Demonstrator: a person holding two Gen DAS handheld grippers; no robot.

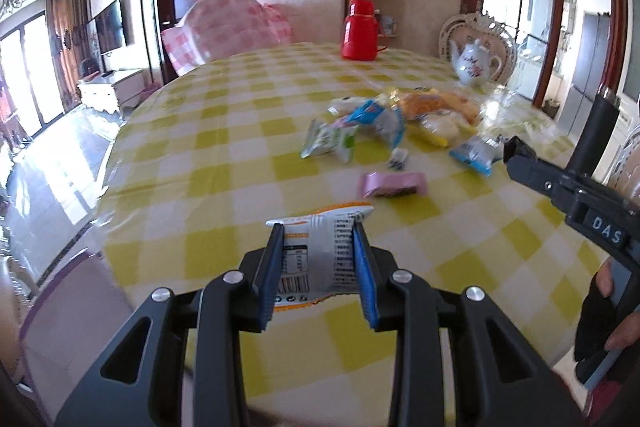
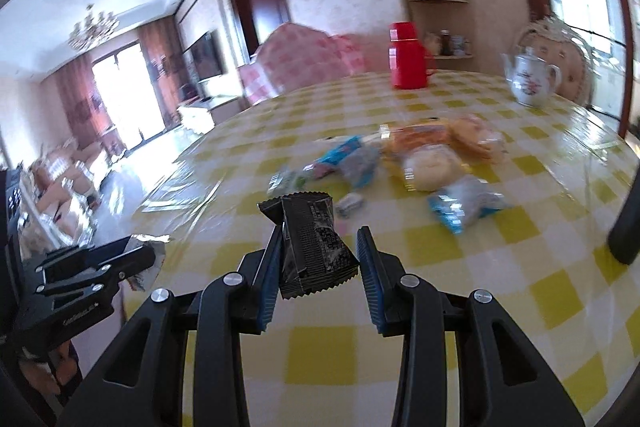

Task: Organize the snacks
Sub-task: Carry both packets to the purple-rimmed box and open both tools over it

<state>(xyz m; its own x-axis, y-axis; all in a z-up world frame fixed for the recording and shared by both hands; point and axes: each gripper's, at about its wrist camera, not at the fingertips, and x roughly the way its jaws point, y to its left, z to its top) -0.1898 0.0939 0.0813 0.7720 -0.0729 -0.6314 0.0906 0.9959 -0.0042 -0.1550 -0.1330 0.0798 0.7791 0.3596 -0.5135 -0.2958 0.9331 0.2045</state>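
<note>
The left gripper (image 1: 318, 239) was clamped on a white and orange snack packet (image 1: 320, 255), held clear above the near edge of the table (image 1: 240, 131) with its yellow-checked cloth, while the right gripper (image 2: 320, 247) pinched a black snack packet (image 2: 312, 247) between its blue pads, also lifted off the cloth. Farther across the table lay a loose heap of snacks (image 2: 420, 155), blurred enough that I could only make out blue, green and orange wrappers, with a small pink packet (image 1: 394, 185) lying apart on the near side. A red flask (image 1: 360, 31) and a white teapot (image 1: 476, 61) stood well apart at the far edge.
</note>
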